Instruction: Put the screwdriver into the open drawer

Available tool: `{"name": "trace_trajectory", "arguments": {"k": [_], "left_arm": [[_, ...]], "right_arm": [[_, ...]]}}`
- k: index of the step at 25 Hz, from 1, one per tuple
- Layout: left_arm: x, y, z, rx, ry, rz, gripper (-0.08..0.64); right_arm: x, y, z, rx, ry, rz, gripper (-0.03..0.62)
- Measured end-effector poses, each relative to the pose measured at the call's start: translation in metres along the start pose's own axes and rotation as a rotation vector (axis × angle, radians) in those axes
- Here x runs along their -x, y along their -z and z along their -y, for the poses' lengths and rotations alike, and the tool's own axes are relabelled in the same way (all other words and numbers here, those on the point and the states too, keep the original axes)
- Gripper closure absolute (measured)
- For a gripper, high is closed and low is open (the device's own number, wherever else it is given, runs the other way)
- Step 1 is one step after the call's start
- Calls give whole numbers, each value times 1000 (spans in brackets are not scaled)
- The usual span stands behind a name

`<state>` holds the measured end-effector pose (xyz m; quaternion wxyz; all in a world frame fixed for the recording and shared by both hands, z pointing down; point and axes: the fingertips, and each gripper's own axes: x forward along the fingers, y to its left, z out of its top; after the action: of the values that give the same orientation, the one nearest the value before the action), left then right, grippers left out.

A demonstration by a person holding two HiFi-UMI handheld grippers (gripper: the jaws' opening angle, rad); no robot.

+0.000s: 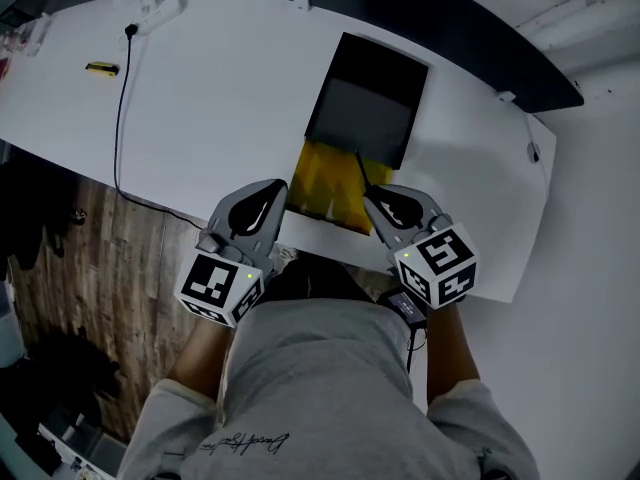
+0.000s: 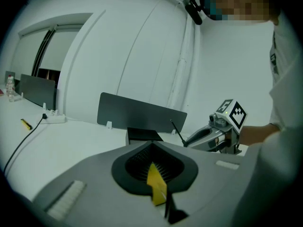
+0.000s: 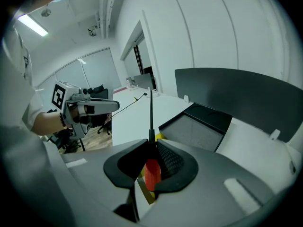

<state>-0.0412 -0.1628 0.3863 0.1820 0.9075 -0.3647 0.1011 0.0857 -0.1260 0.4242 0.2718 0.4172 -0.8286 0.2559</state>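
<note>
A black drawer unit (image 1: 365, 98) stands on the white table (image 1: 220, 98), and its yellow open drawer (image 1: 325, 183) is pulled out toward me. My right gripper (image 1: 374, 200) hovers at the drawer's near right corner. It is shut on the screwdriver (image 3: 152, 173) by its red handle, and the thin black shaft (image 1: 361, 168) points forward over the drawer. In the right gripper view the shaft (image 3: 151, 112) rises straight out of the jaws. My left gripper (image 1: 276, 190) hangs at the drawer's near left corner, jaws together and empty; only a strip of yellow drawer (image 2: 156, 183) shows through them.
A black cable (image 1: 118, 118) runs across the table's left part to a white power strip (image 1: 160, 8). A small yellow and black item (image 1: 101, 68) lies far left. A dark partition (image 1: 480, 38) lines the far edge. Wooden floor (image 1: 100, 258) lies below the near edge.
</note>
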Motion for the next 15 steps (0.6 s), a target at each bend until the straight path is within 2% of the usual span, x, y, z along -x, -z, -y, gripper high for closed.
{"name": "trace_trajectory", "arguments": {"k": [15], "left_arm": [[-7,21,-11,17,7,-17,560]], "right_arm": [[-44,31,6,60,8,-146,518]]}}
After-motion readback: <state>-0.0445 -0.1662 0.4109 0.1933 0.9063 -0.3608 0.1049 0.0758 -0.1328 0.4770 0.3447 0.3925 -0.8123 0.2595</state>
